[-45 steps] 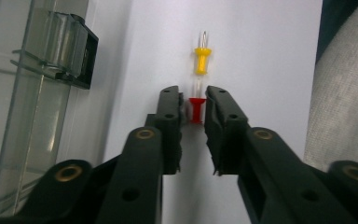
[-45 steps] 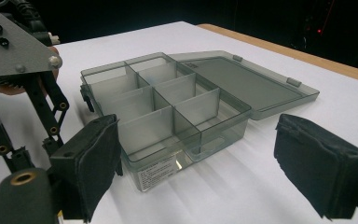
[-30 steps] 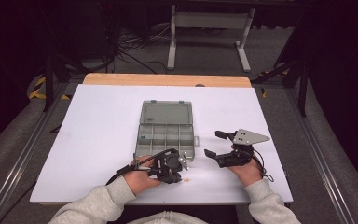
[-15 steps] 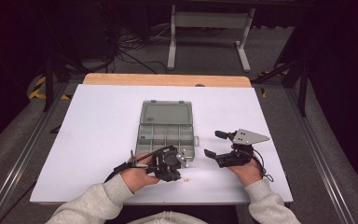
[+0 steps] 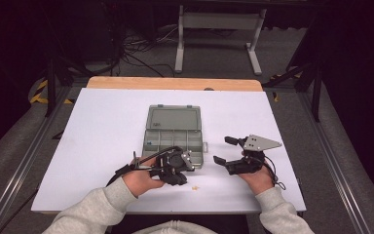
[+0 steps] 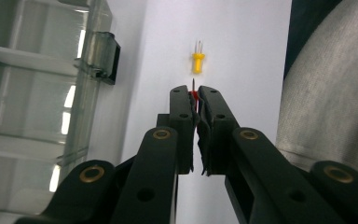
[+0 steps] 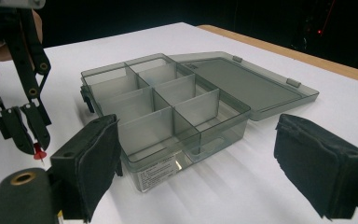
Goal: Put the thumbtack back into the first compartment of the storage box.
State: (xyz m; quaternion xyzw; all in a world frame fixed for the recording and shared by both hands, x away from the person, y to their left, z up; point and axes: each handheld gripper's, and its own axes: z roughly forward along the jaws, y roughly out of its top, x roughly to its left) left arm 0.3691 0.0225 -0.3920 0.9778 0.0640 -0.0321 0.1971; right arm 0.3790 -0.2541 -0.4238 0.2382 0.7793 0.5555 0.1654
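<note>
1. The left gripper (image 6: 194, 100) has its jaws pinched tight on a red pushpin (image 6: 194, 94), whose needle tip pokes out past the jaw tips, just above the white table (image 5: 107, 126).
2. Just beyond that tip, a yellow pushpin (image 6: 197, 59) lies loose on the table, apart from the jaws.
3. The right gripper (image 5: 222, 150) is spread wide with nothing between its jaws, near the box.
4. Farther off sits the grey compartment box (image 5: 173, 139), lid open flat behind it.
</note>
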